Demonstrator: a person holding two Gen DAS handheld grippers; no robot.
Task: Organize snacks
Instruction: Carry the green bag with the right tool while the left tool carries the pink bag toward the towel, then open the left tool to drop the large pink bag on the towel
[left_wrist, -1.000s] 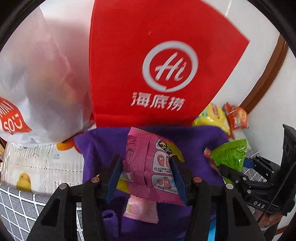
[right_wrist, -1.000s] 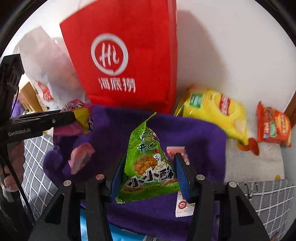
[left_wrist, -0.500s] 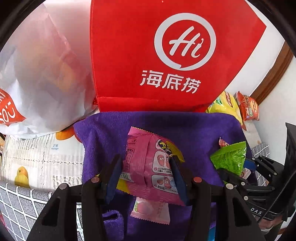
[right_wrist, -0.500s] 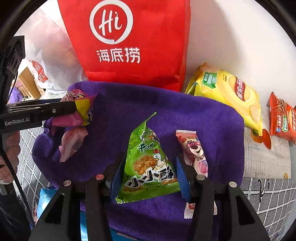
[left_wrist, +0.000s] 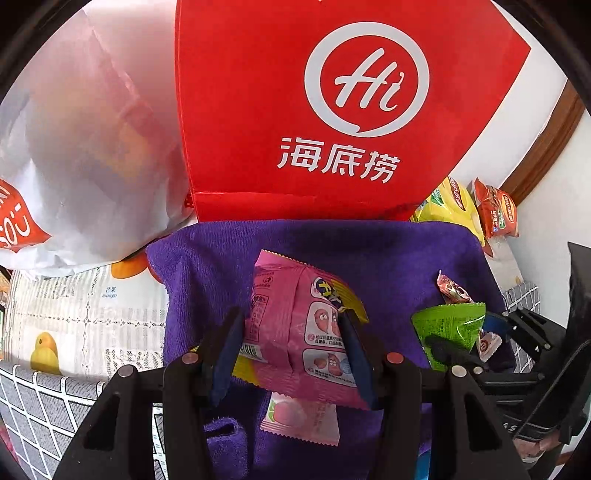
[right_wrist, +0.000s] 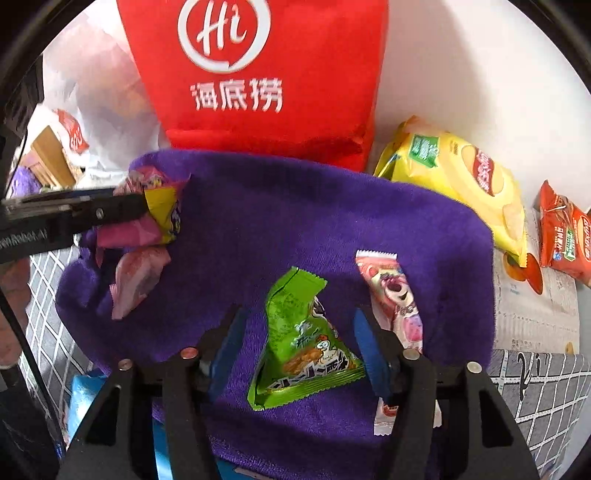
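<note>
My left gripper (left_wrist: 291, 332) is shut on a pink snack packet (left_wrist: 299, 332) and holds it above the purple towel (left_wrist: 369, 254). A smaller pink candy packet (left_wrist: 301, 417) lies on the towel under it. My right gripper (right_wrist: 299, 343) is open, its jaws apart on either side of a green triangular snack packet (right_wrist: 303, 354) that lies loose on the towel (right_wrist: 295, 221). A strawberry-bear candy packet (right_wrist: 393, 295) lies just right of it. The left gripper with its pink packet also shows in the right wrist view (right_wrist: 147, 210) at the left.
A red paper bag (left_wrist: 332, 110) stands behind the towel, a white plastic bag (left_wrist: 81, 147) to its left. A yellow chips bag (right_wrist: 461, 184) and an orange snack pack (right_wrist: 561, 232) lie at the right by the wall. A grid-patterned cloth (right_wrist: 546, 387) covers the front.
My right gripper has opened and the green packet has dropped from it onto the towel. Both grippers have come lower and closer to the towel. The left still grips the pink packet.
</note>
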